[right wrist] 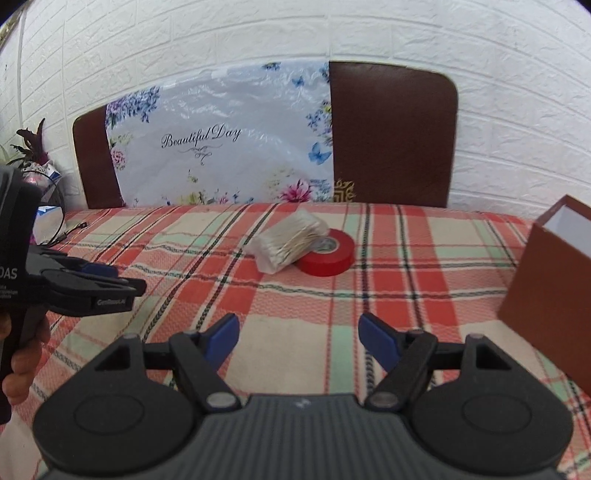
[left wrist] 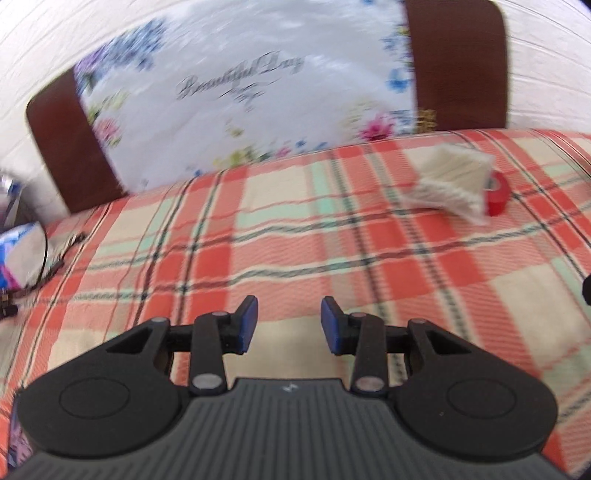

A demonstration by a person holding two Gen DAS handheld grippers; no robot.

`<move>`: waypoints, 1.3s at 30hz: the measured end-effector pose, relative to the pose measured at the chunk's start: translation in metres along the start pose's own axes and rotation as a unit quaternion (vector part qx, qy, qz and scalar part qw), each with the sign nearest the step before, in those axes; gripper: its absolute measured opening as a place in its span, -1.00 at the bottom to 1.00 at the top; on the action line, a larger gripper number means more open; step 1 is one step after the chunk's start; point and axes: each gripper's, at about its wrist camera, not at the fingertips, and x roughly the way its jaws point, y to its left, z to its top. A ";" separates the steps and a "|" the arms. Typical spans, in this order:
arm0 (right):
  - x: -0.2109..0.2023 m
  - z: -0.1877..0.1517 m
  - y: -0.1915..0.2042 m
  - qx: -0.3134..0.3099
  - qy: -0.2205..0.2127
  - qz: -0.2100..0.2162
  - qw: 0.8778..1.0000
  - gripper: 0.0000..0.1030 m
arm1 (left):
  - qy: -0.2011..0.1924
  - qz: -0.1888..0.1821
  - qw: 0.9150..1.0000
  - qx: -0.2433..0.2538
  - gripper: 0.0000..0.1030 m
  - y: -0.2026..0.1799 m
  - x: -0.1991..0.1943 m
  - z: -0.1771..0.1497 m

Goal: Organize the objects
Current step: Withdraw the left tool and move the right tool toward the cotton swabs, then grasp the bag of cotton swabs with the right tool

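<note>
The left claw (left wrist: 289, 323) hangs over the plaid cloth (left wrist: 295, 236) that covers the surface, its blue pads (left wrist: 246, 325) standing a modest way apart with nothing between them. The right claw (right wrist: 298, 341) is spread wider, and it too is empty, with only cloth showing in the gap.

Toward the far side of the surface lies a clear bag of cotton swabs (right wrist: 288, 242). It leans on a roll of red tape (right wrist: 327, 254) that lies flat on the cloth, covering the roll's left part. In the left wrist view the same pair sits up and to the right, blurred, with the bag in front of the tape. Both claws are well apart from them.

At the right edge of the right wrist view stands an open brown box (right wrist: 550, 295) with a white inside, upright on the cloth and apart from the tape.

Behind the surface is a brown chair back (right wrist: 391, 133) draped with a flowered plastic sheet (right wrist: 221, 147) that reads "Beautiful Day", and behind that a white brick wall (right wrist: 295, 33). In the right wrist view the left claw shows side-on at the left edge, held by a hand (right wrist: 22, 362).
</note>
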 end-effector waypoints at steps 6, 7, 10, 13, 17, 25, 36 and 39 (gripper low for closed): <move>0.038 0.015 0.007 0.005 0.014 0.000 1.000 0.44 | -0.035 0.010 0.998 -0.053 0.11 0.024 0.018 -0.018; 0.045 0.019 0.007 0.010 0.016 0.001 1.000 0.44 | -0.048 0.012 0.997 -0.054 0.14 0.024 0.018 -0.023; 0.065 0.031 0.006 0.008 0.010 -0.008 1.000 0.49 | -0.057 0.004 0.996 -0.070 0.14 0.029 0.017 -0.024; 0.086 0.043 0.009 -0.033 0.000 -0.019 0.999 0.82 | -0.059 0.001 0.995 -0.081 0.15 0.032 0.018 -0.025; 0.115 0.049 0.027 -0.124 0.000 -0.021 0.992 0.99 | -0.062 0.000 0.994 -0.084 0.16 0.032 0.019 -0.026; 0.159 0.049 0.049 -0.260 0.017 -0.055 0.964 0.43 | -0.064 -0.006 0.993 -0.095 0.17 0.035 0.021 -0.028; 0.068 0.010 0.038 -0.211 0.025 -0.013 0.977 0.37 | -0.063 -0.009 0.993 -0.101 0.18 0.037 0.020 -0.028; 0.030 -0.017 0.015 -0.148 0.061 -0.001 0.987 0.37 | -0.061 -0.003 0.994 -0.094 0.19 0.036 0.021 -0.028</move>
